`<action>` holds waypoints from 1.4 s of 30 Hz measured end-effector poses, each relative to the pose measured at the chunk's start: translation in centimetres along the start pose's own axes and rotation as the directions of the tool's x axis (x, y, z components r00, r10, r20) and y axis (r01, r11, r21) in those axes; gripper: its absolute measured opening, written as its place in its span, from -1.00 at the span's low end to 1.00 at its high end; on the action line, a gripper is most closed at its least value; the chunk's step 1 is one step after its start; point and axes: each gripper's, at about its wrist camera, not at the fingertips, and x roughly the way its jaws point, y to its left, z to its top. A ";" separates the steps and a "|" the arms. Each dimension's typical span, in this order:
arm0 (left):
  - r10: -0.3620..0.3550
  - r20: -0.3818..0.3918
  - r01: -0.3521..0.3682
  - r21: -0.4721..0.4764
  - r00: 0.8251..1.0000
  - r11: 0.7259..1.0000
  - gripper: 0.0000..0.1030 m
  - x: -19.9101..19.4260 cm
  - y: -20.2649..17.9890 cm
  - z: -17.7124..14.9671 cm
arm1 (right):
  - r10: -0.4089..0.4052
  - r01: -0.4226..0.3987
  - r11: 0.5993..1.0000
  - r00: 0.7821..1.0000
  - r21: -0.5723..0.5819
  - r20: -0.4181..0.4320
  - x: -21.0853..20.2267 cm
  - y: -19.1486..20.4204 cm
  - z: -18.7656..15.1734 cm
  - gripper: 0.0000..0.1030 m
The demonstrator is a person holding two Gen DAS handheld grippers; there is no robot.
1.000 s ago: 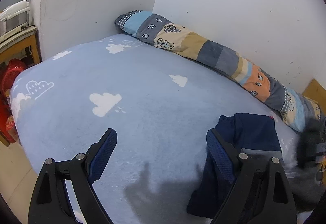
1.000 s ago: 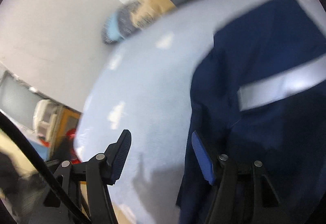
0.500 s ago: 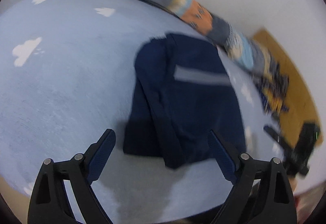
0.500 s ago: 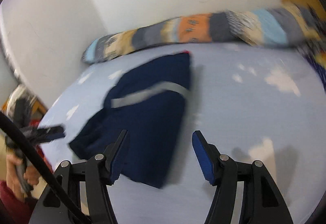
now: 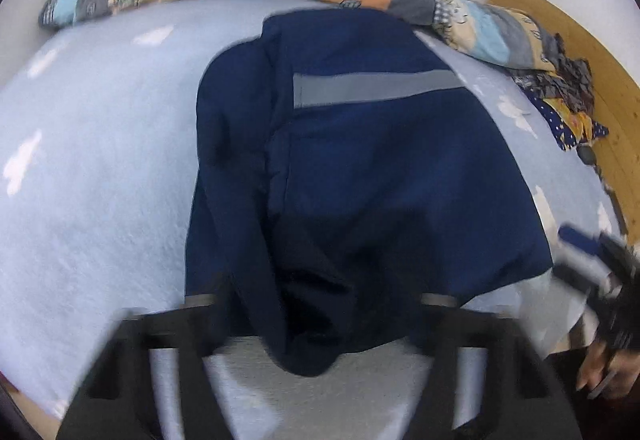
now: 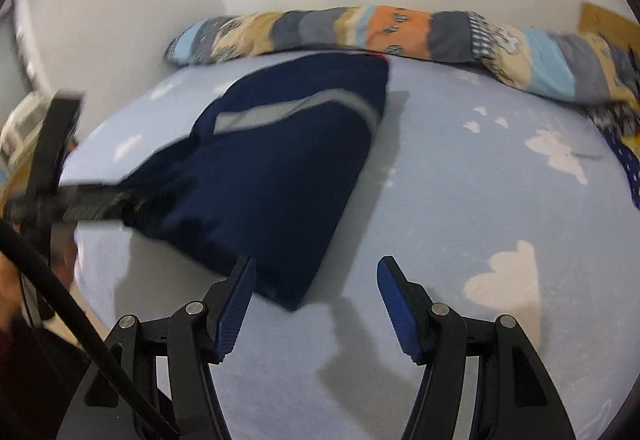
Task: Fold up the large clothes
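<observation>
Now the left gripper is closing its jaws around the navy jacket's near hem; the right gripper is hanging open and should be taking the corner squarely.

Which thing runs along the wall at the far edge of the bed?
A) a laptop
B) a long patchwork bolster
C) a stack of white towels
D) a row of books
B: the patchwork bolster lies along the white wall behind the navy garment, at the far edge of the light-blue cloud-print bed cover.
</observation>
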 end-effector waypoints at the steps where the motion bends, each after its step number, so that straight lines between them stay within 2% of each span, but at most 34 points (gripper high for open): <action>1: 0.011 0.005 -0.011 -0.023 1.000 1.000 -0.43 0.0 0.4 0.2 | -0.023 0.023 0.999 1.000 -0.042 -0.008 0.4 1.0 -0.6 0.34; 3: 0.017 0.014 -0.016 -0.058 1.000 0.998 -0.71 -0.3 1.3 0.3 | -0.064 0.063 0.993 0.998 -0.100 -0.008 1.2 2.3 -1.2 0.35; 6: -0.013 0.005 0.013 -0.107 1.000 0.994 -0.71 -0.3 2.5 0.4 | -0.097 0.097 0.980 0.995 -0.172 0.012 2.1 4.2 -1.9 0.35; 9: 0.003 0.009 -0.002 -0.075 1.000 0.997 -0.71 -0.4 2.0 0.3 | -0.136 0.145 0.975 0.989 -0.170 0.061 3.1 4.7 -1.2 0.35; 11: 0.010 0.011 -0.009 -0.069 1.000 0.998 -0.71 -0.4 1.9 0.4 | -0.182 0.188 0.969 0.982 -0.160 0.054 4.1 4.3 -0.8 0.31; 12: 0.011 0.013 -0.010 -0.071 1.000 0.997 -0.71 -0.3 1.8 0.5 | -0.221 0.226 0.962 0.974 -0.156 0.049 4.6 3.9 -0.9 0.15; 13: 0.021 0.018 -0.020 -0.066 1.000 0.998 -0.73 -0.4 1.8 0.5 | -0.196 0.199 0.969 0.980 -0.145 0.036 4.9 3.5 -0.9 0.06; 15: 0.052 0.041 -0.050 -0.050 0.998 0.997 -0.73 -0.8 1.8 0.4 | -0.207 0.208 0.967 0.978 -0.149 0.026 4.7 3.6 -1.0 -0.29; 18: 0.072 0.059 -0.069 -0.052 0.996 0.996 -0.73 -1.3 2.0 0.5 | -0.261 0.270 0.937 0.963 -0.221 0.069 3.7 5.0 -1.3 -0.51; 19: 0.060 0.050 -0.056 -0.066 0.997 0.996 -0.73 -1.2 2.2 0.5 | -0.215 0.215 0.966 0.977 -0.145 0.020 4.0 3.9 -1.3 -0.54; 20: 0.054 0.039 -0.050 -0.083 0.998 0.995 -0.72 -1.0 2.5 0.5 | -0.141 0.141 0.990 0.989 -0.014 -0.048 4.7 2.1 -1.2 -0.54; 21: 0.042 0.028 -0.039 -0.117 0.999 0.992 -0.72 -0.8 3.0 0.3 | -0.012 0.032 0.985 0.993 0.170 -0.120 5.8 -0.4 -1.5 -0.51; 22: -0.007 0.010 0.008 -0.183 1.000 0.983 -0.68 -0.4 4.2 0.1 | 0.175 -0.104 0.901 0.975 0.421 -0.134 7.0 -3.8 -2.5 -0.51; 23: -0.071 -0.003 0.067 -0.267 0.997 0.961 -0.61 0.0 5.6 0.0 | 0.296 -0.200 0.789 0.952 0.580 -0.074 7.3 -6.5 -3.3 -0.52; 24: -0.108 -0.001 0.102 -0.318 0.994 0.943 -0.59 0.0 6.7 -0.3 | 0.338 -0.222 0.754 0.938 0.618 -0.075 7.4 -7.2 -3.3 -0.52; 25: -0.126 0.005 0.120 -0.347 0.992 0.930 -0.57 0.0 7.3 -0.4 | 0.347 -0.226 0.753 0.934 0.618 -0.081 7.3 -7.2 -3.1 -0.52; 27: -0.150 0.021 0.147 -0.388 0.988 0.910 -0.52 -0.5 8.2 -0.6 | 0.364 -0.235 0.774 0.925 0.587 -0.110 6.6 -6.9 -2.6 -0.51; 29: -0.150 0.039 0.152 -0.408 0.988 0.900 -0.49 -1.4 8.8 -0.8 | 0.348 -0.219 0.790 0.929 0.573 -0.124 5.4 -6.9 -2.2 -0.42; 31: -0.141 0.091 0.167 -0.423 0.986 0.891 -0.49 -3.3 9.4 -0.7 | 0.296 -0.193 0.827 0.948 0.529 -0.116 3.7 -6.7 -1.3 -0.42; 32: -0.123 0.114 0.161 -0.425 0.986 0.891 -0.49 -4.1 9.7 -0.7 | 0.251 -0.177 0.857 0.964 0.483 -0.091 2.6 -6.5 -0.5 -0.42; 34: -0.039 0.184 0.116 -0.427 0.982 0.897 -0.49 -6.5 10.1 -0.4 | 0.194 -0.158 0.894 0.980 0.420 -0.046 1.1 -6.0 0.8 -0.42; 36: -0.020 0.249 0.122 -0.400 0.968 0.908 -0.49 -8.2 10.0 0.0 | 0.155 -0.152 0.920 0.988 0.360 0.021 0.0 -5.3 2.1 -0.42; 37: -0.030 0.259 0.130 -0.381 0.965 0.915 -0.49 -8.4 9.6 0.3 | 0.153 -0.160 0.933 0.987 0.323 0.046 -0.1 -4.7 2.6 -0.42; 38: -0.050 0.266 0.146 -0.354 0.963 0.924 -0.48 -8.4 8.9 0.4 | 0.142 -0.146 0.945 0.989 0.294 0.034 0.5 -3.9 2.9 -0.43; 40: -0.106 0.245 0.173 -0.272 0.964 0.947 -0.47 -7.5 6.3 0.7 | 0.157 -0.154 0.955 0.988 0.253 0.008 2.4 -2.5 2.9 -0.72; 42: -0.140 0.205 0.172 -0.151 0.969 0.973 -0.47 -6.1 2.7 0.9 | 0.105 -0.096 0.981 0.993 0.171 -0.048 4.6 -0.5 2.4 -0.72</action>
